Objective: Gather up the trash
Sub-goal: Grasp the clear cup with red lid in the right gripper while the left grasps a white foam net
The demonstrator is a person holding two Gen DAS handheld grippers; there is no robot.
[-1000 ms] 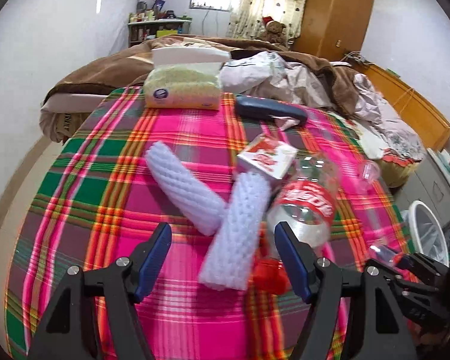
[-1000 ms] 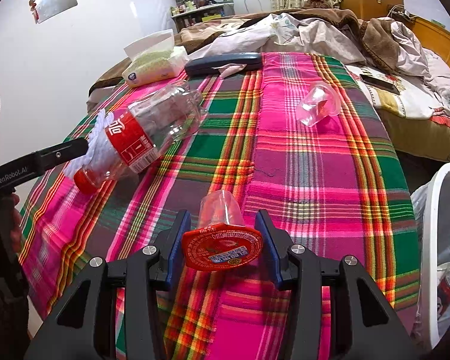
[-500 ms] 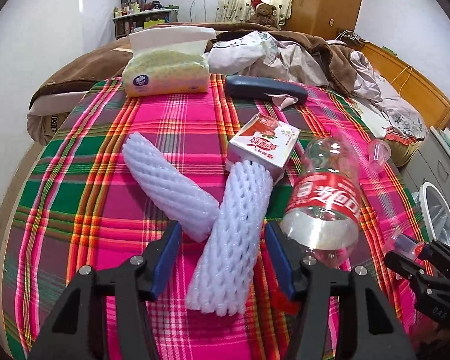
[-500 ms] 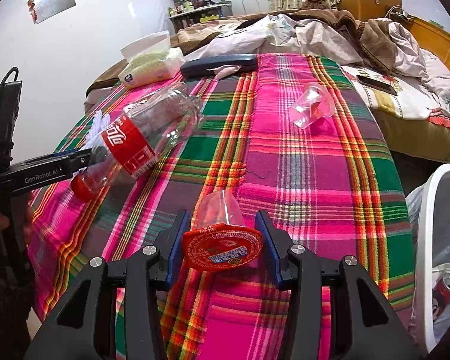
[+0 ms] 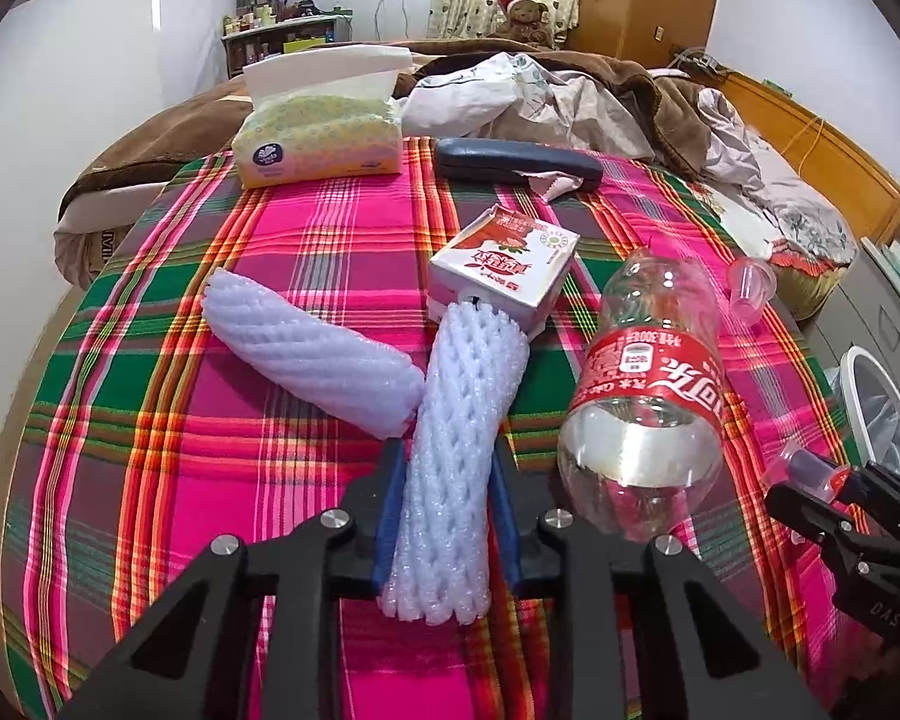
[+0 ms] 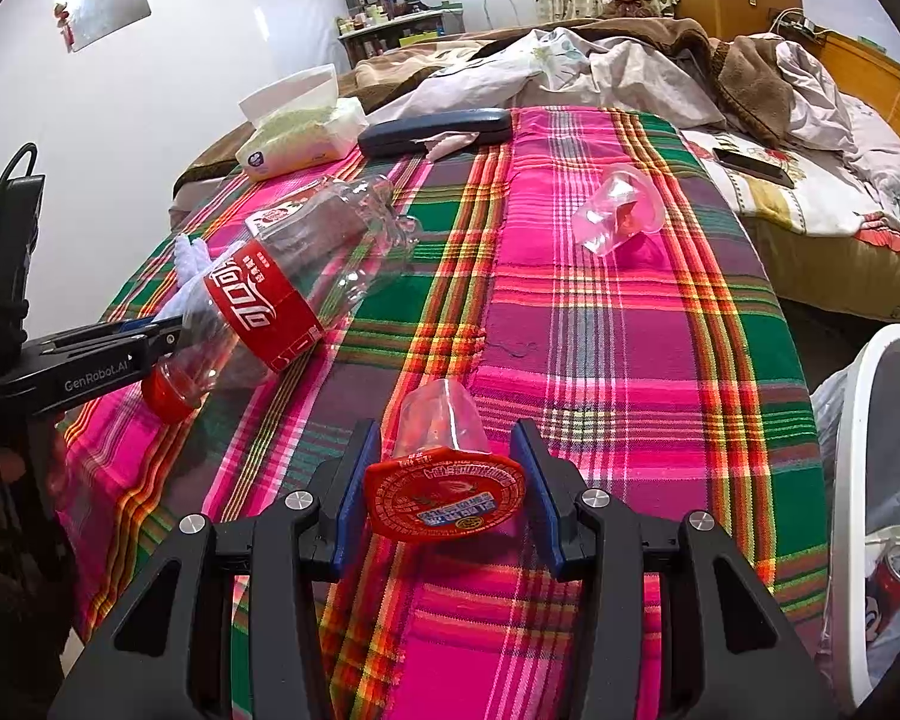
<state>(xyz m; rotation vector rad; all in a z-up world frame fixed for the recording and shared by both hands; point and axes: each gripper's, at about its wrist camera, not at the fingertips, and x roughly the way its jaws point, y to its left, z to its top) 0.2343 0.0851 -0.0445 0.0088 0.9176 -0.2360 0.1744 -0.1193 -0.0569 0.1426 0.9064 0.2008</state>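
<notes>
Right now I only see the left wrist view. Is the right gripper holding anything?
Observer: Yes, the right gripper is shut on a clear plastic jelly cup with a red foil lid.
Operator: Is the clear plastic cola bottle capped?
Observer: Yes, the clear plastic cola bottle has a red cap on its neck.
Operator: Anything in the white-rimmed bin?
Observer: A red drink can lies inside the white-rimmed bin.
</notes>
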